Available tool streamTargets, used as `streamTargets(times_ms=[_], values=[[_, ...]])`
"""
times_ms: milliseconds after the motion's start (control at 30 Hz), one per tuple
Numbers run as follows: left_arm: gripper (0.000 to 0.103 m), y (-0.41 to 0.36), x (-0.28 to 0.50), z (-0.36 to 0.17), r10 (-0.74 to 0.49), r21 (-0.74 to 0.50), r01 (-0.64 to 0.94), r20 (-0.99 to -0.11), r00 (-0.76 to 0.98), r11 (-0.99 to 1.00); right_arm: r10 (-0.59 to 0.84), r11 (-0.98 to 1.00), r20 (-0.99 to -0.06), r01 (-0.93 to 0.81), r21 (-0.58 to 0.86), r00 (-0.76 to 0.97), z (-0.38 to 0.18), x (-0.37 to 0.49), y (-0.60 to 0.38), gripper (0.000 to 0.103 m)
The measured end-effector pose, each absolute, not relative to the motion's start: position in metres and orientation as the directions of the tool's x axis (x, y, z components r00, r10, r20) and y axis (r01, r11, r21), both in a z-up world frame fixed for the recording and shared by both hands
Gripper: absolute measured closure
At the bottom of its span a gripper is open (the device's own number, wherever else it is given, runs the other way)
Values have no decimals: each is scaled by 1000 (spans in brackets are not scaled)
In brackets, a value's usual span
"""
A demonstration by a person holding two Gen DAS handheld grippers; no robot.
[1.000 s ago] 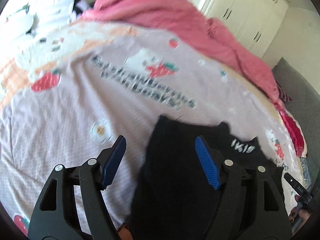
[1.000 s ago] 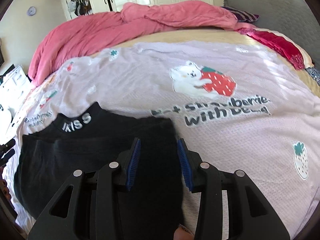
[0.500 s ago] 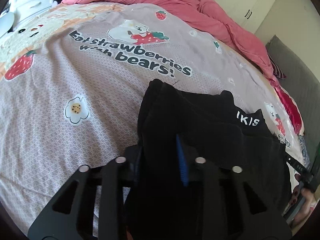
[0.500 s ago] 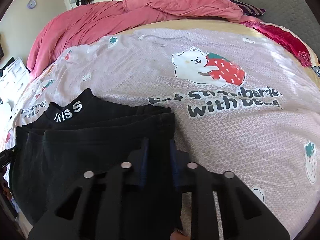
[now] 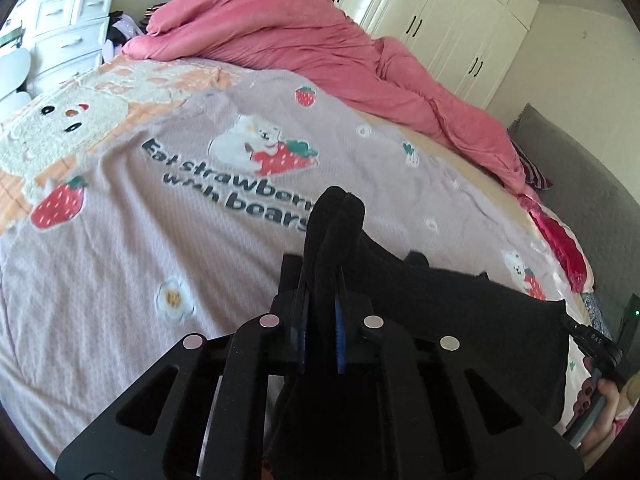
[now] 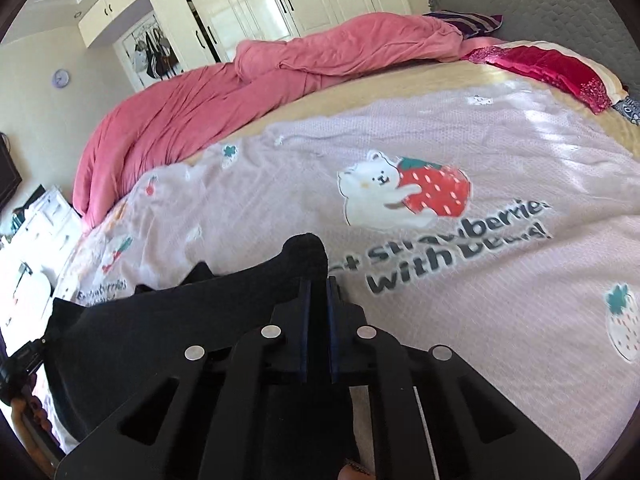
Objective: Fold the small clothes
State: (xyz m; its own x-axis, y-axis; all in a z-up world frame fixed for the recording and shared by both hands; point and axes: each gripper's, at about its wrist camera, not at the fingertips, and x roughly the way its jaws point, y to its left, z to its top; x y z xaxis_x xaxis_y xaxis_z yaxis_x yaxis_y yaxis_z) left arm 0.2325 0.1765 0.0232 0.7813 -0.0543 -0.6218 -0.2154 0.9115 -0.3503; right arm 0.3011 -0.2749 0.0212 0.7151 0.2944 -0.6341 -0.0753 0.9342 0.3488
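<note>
A: A bedroom, the bed [image 5: 120, 264] spread with a lilac strawberry-and-bear cover, white wardrobes [image 5: 452, 20] behind. What's being worked?

B: One black garment [image 5: 460, 320], lying at the near edge of the bed. The left gripper [image 5: 322, 312] has its jaws closed tight on one corner, the cloth bunched up between the blue pads and poking out past them. The right gripper [image 6: 316, 316] has its jaws pinched on the opposite corner the same way.

A: So which step?

B: I'd say the start of a fold: both near corners are gripped, the rest draped on the cover. The next move likely calls for carrying both corners forward together, level, and laying them on the far edge so the halves match.

A: Counts?

B: One garment, two grippers, one pink duvet [image 5: 320, 48] heaped at the far side, one red pillow [image 6: 560, 68].
</note>
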Motion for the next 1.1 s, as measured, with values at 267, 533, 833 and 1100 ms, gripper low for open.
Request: streamTargets(times_ms=[267,533,833,1100], values=[[99,179,253,-9,-10,-297,-274,-694,720,915,257,947,-683,-35,321,684,4,317,-268,97],[96,184,253,-21,-14,-305,-295,-716,698,906,178,972,-740,2,235,648,-16,320,-264,96],[83,181,250,-16,32,-266,-325,-729,684,908,90,991,-763,18,132,640,-15,310,-252,89],[59,171,232,1,80,-228,-336,-711,699,914,93,993,-713,-10,120,695,7,273,-250,69]])
